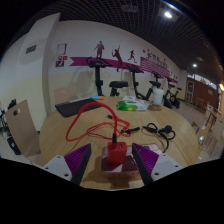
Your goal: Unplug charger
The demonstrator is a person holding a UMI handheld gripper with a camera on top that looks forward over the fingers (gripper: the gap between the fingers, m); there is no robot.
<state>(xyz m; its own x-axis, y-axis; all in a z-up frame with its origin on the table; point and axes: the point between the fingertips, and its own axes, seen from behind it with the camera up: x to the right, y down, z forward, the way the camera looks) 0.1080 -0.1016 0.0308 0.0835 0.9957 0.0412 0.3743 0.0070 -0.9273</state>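
A red charger (pixel 117 152) stands plugged into a pale socket block (pixel 108 178) on the wooden table. Its red cable (pixel 84 124) loops away across the table beyond the fingers. My gripper (pixel 112 152) is open. The charger stands between the two purple pads, with a gap at each side. The left pad (pixel 80 160) and right pad (pixel 143 160) flank it without touching it.
Black cables (pixel 155 130) lie on the table to the right beyond the charger. A dark flat laptop (pixel 76 104) lies further back on the left, with a white and green object (pixel 131 103) near it. Exercise machines (pixel 110 75) stand along the far wall.
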